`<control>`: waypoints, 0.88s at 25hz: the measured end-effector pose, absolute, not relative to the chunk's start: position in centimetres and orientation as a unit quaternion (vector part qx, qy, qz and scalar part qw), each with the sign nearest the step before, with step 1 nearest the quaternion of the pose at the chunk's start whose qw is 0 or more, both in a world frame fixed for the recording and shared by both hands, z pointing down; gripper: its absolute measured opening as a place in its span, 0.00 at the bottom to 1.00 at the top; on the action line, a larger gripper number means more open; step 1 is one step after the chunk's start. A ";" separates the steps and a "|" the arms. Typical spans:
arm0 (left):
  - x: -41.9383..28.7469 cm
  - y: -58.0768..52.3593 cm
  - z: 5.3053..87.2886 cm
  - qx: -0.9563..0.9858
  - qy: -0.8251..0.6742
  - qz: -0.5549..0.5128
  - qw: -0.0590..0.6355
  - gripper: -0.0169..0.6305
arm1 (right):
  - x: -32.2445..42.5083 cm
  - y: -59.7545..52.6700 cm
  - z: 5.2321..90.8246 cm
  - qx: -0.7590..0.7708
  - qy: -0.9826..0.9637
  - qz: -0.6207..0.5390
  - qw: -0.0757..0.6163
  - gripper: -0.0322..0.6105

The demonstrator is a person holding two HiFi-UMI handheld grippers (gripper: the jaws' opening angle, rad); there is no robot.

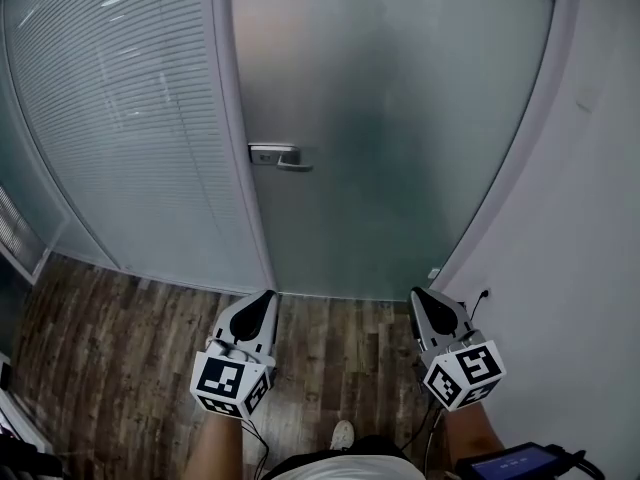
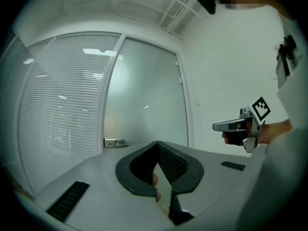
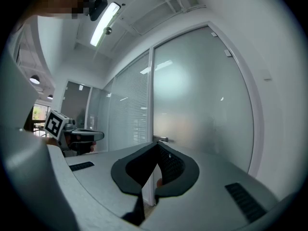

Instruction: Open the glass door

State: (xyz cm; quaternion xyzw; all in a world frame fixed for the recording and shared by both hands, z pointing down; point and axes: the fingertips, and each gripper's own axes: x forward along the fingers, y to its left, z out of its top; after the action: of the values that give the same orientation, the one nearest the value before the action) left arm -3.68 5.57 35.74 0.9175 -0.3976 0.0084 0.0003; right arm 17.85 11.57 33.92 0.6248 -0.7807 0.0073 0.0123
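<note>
The tall frosted glass door [image 1: 400, 118] stands closed ahead of me. Its silver metal lever handle [image 1: 280, 156] sits at the door's left edge, well apart from both tools. My left hand-held gripper [image 1: 267, 295] and right hand-held gripper [image 1: 418, 293] are both pinched together on nothing. I'd worry about a closed tip skidding off that smooth lever, or the right one, which points wide of it, knocking bare glass.

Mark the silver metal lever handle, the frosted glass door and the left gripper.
Silver metal lever handle [image 1: 281, 156], head view: middle of the lever.
Frosted glass door [image 1: 400, 118], head view: bare pane right of the handle.
Left gripper [image 1: 268, 295], head view: tip of its closed jaws.
</note>
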 end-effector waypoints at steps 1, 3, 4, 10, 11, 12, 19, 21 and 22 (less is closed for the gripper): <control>-2.9 4.8 35.8 0.917 -0.399 0.008 0.002 0.02 | 18.7 10.8 34.0 0.624 -0.781 0.008 0.013 0.05; -1.3 3.4 35.9 0.916 -0.401 0.009 0.005 0.02 | 20.2 9.4 34.2 0.622 -0.783 0.011 0.014 0.05; -0.6 2.8 35.9 0.916 -0.401 0.009 0.005 0.02 | 21.0 8.8 34.2 0.622 -0.783 0.012 0.015 0.05; 2.1 -0.2 35.5 0.916 -0.401 0.018 0.001 0.02 | 23.7 5.5 34.0 0.621 -0.783 0.019 0.007 0.05; 2.2 -0.6 35.1 0.916 -0.401 0.018 0.001 0.02 | 23.9 5.1 33.6 0.621 -0.784 0.020 0.008 0.05; 2.3 -1.0 34.6 0.916 -0.402 0.018 0.001 0.02 | 24.0 4.8 33.1 0.621 -0.783 0.021 0.008 0.05; 1.3 -6.6 36.7 0.914 -0.405 0.014 0.011 0.02 | 23.9 -0.2 35.1 0.626 -0.780 0.022 0.009 0.05; 0.5 -9.0 37.1 0.913 -0.408 0.008 0.014 0.02 | 23.3 -2.4 35.5 0.627 -0.779 0.021 0.009 0.05; 0.2 -10.2 37.1 0.913 -0.409 0.007 0.014 0.02 | 23.0 -3.4 35.6 0.627 -0.778 0.021 0.010 0.05</control>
State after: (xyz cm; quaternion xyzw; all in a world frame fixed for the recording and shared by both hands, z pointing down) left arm 0.17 -10.19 37.14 0.9125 -0.4087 0.0075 0.0141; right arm 23.00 -3.39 35.60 0.6274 -0.7784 0.0206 0.0097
